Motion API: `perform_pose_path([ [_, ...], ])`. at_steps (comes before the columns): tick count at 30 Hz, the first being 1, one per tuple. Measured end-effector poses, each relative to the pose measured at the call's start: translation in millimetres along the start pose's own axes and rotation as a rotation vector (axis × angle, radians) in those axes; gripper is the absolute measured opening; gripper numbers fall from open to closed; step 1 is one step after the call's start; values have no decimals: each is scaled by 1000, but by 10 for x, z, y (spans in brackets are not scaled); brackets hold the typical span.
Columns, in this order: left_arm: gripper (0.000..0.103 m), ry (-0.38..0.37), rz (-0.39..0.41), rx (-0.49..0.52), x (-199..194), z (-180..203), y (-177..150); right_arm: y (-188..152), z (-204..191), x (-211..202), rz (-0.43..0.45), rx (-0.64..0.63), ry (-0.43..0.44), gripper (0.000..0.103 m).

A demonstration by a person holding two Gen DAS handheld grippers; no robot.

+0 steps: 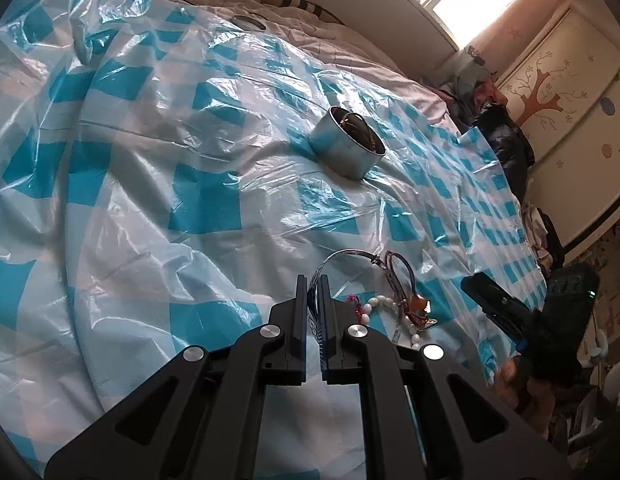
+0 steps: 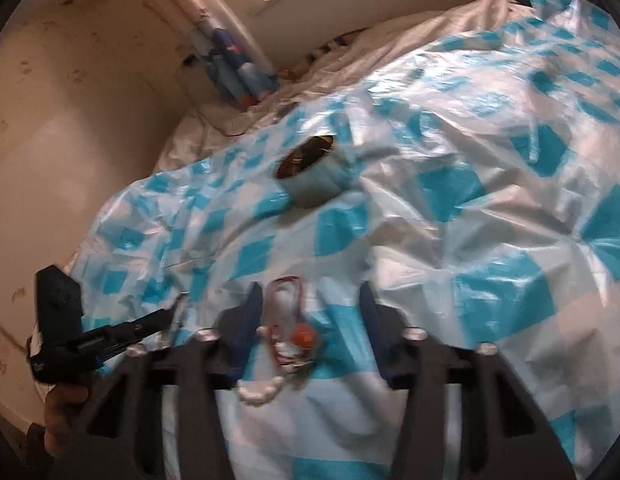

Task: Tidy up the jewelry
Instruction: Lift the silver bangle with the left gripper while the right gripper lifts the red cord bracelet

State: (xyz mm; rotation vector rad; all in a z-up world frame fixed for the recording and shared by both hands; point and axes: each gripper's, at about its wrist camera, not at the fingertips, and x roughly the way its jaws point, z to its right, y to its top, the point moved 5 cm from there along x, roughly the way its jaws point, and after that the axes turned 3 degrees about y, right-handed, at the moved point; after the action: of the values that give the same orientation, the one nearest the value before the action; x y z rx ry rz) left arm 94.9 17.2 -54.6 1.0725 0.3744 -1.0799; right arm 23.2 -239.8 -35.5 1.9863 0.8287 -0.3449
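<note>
My left gripper (image 1: 313, 282) is shut on a thin silver bangle (image 1: 350, 252) that arcs up and to the right from its fingertips. Just right of it lies a small heap: a pearl bracelet (image 1: 376, 303), a red cord bracelet (image 1: 398, 266) and an orange bead (image 1: 420, 304). A round metal tin (image 1: 348, 144) with jewellery inside stands farther back. In the right wrist view my right gripper (image 2: 312, 306) is open. The red cord bracelet (image 2: 287, 284) and orange bead (image 2: 303, 338) lie between its fingers, untouched, with the pearl bracelet (image 2: 257, 392) nearer. The tin (image 2: 310, 178) is ahead.
A crinkled blue-and-white checked plastic sheet (image 1: 169, 168) covers the bed. A round lid (image 1: 247, 22) lies far back. Dark clothes (image 1: 506, 140) and a painted cabinet (image 1: 558, 92) stand off the right edge. A wall (image 2: 69, 140) borders the bed's left side.
</note>
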Motion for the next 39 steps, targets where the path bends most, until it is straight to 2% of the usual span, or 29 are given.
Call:
perform_pose_path([
  [2, 5, 2, 1, -1, -6, -10, -2, -36, -148, 90, -23, -82, -7, 50],
  [5, 5, 1, 4, -7, -27, -25, -1, -85, -256, 320, -69, -193, -86, 52],
  [8, 5, 2, 6, -9, -24, -32, 7, -115, -268, 567, -125, -239, -135, 62],
  [10, 5, 4, 4, -10, -25, -37, 4, -144, -237, 714, -172, -257, -176, 62],
  [11, 5, 6, 2, -11, -16, -40, 3, -152, -210, 745, -185, -253, -185, 59],
  [12, 5, 11, -3, -13, 3, -50, -3, -156, -181, 757, -192, -244, -194, 45],
  [13, 5, 17, -8, -14, 22, -61, -12, -148, -153, 737, -190, -231, -193, 41],
  [15, 5, 30, -20, -19, 83, -90, -15, -139, -135, 704, -188, -227, -190, 11],
  [18, 5, 46, -33, -26, 166, -126, -17, -88, -121, 627, -156, -194, -161, 5],
  [27, 4, 65, -44, -8, 251, -120, -22, 118, -49, 418, -54, -54, -56, 4],
  [34, 6, 166, -41, 81, 316, -64, -11, 137, -96, 392, -40, -53, -33, 4],
  [36, 13, 185, -50, 102, 365, -51, -26, 134, -109, 397, -41, -53, -31, 4],
  [39, 15, 213, -55, 132, 409, -37, -40, 135, -114, 388, -40, -54, -26, 4],
])
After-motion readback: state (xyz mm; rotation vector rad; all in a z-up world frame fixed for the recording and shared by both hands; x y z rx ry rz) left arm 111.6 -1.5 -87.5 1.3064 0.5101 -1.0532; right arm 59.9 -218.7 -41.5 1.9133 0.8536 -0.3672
